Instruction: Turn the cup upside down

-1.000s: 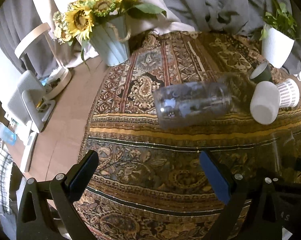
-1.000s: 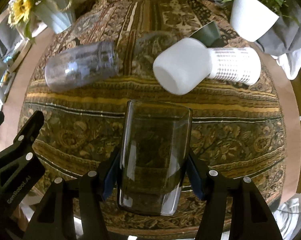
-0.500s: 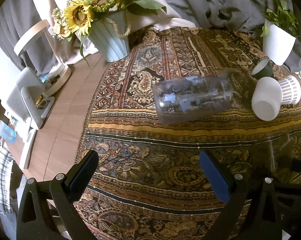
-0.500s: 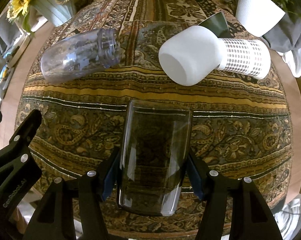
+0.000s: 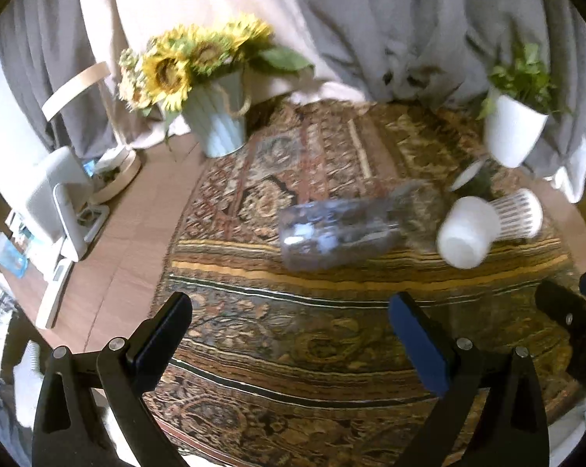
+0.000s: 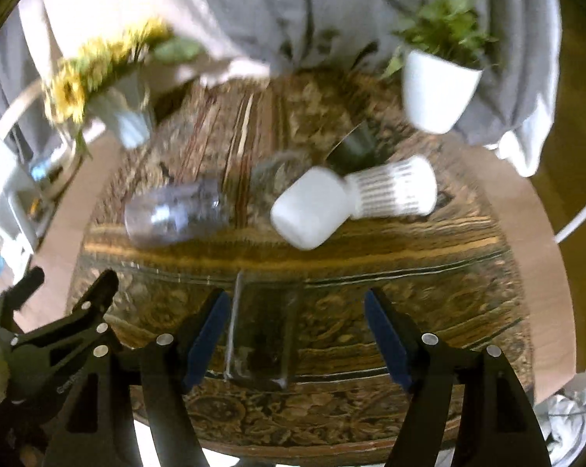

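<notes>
A clear drinking glass (image 6: 260, 334) stands on the patterned cloth near the table's front edge, between the blue pads of my right gripper (image 6: 295, 334). The jaws are wide open and stand apart from the glass on the right side; the left pad is close to it. The image is blurred by motion. My left gripper (image 5: 289, 342) is open and empty above the cloth, left of the right gripper's black frame (image 5: 573, 319). I cannot see the glass in the left wrist view.
A clear plastic jar (image 6: 176, 214) lies on its side mid-table. A white cup (image 6: 312, 210) lies nested in a dotted white cup (image 6: 394, 190), with a dark green cup (image 6: 355, 148) behind. A sunflower vase (image 5: 215, 116) and a white plant pot (image 6: 437, 93) stand at the back.
My right gripper has opened and let go of the glass, which now stands on the cloth. Both grippers have pulled back and tilted up, so more of the curtain shows.
</notes>
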Available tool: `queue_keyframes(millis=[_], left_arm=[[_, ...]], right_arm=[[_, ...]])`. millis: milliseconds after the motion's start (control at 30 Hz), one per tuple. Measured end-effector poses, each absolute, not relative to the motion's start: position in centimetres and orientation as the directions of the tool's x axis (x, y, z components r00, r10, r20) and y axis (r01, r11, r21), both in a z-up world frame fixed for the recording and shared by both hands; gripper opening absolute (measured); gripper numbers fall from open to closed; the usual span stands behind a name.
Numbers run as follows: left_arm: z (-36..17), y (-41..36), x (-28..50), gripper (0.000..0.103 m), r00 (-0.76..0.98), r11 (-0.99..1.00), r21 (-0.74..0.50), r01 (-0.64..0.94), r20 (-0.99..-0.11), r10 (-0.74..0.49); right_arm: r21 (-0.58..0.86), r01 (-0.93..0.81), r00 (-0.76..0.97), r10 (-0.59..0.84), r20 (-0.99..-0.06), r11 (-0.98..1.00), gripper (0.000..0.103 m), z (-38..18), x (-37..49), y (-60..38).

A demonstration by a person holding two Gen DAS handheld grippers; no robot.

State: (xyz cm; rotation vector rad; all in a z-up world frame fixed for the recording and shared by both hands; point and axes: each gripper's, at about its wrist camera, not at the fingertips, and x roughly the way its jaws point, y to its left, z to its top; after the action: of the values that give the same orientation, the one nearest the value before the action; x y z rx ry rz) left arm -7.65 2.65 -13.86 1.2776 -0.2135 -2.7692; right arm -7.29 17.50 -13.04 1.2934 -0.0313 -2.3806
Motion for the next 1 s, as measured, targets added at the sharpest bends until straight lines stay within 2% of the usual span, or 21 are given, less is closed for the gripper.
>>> queue_keyframes(millis=[300, 633, 800, 1000], left_arm=[[-15.2, 8.3, -3.3, 0.103, -0.645, -0.981, 0.151, -0.126, -0.763, -0.034], [-19.5, 13.5, -0.2, 0.103, -0.634, -0.964, 0.172, -0.205, -0.774, -0.003], [-20.9, 14.6, 0.1, 0.098, -0.663, -0.961, 0.197, -0.196, -0.748, -0.018], [-22.4, 14.4, -0.9, 0.084, -0.667, -0.975, 0.174, -0.137, -0.744, -0.039]], right_arm=[[0.215, 0.308, -0.523, -0.354, -0.775, -0.927, 0.072, -13.4, -5.9, 23.3], [0.161, 0.334, -0.509, -0.321, -0.799, -0.929, 0.072, -16.6, -4.9, 27.2], [0.147, 0.338, -0.5, -0.31, -0.809, -0.93, 0.072, -18.1, -4.9, 28.3], [0.158, 0.333, -0.457, -0.306, -0.835, -0.929, 0.072, -20.0, -5.0, 28.8]])
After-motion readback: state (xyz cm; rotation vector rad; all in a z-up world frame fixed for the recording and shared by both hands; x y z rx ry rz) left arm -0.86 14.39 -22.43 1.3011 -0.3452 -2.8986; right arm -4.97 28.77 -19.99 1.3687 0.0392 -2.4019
